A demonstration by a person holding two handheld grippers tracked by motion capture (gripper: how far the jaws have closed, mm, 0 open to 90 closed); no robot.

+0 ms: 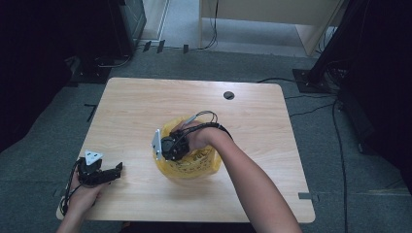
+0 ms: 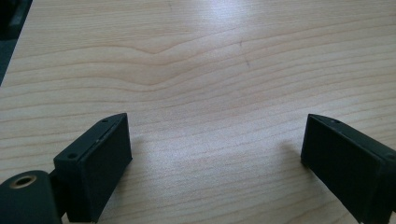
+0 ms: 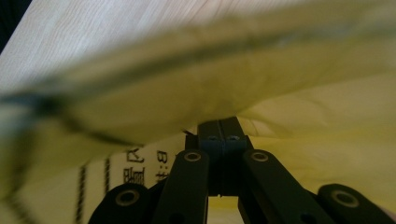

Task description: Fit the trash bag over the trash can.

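- Wooden table is sitting mostly bare, with dark floor all around its edges.
- Yellow plastic bag is sitting near the middle; the right gripper is reaching over it, jaws clenched tight, apparently pinching the film.
- Left gripper is resting by the near-left edge, jaws spread wide over bare wood.
- Looks like early going, bag handling barely underway, with plenty of room everywhere.

Both grippers are black: the left gripper carries a grey three-cornered plate, the right gripper shows round pivot screws; forearms bare.
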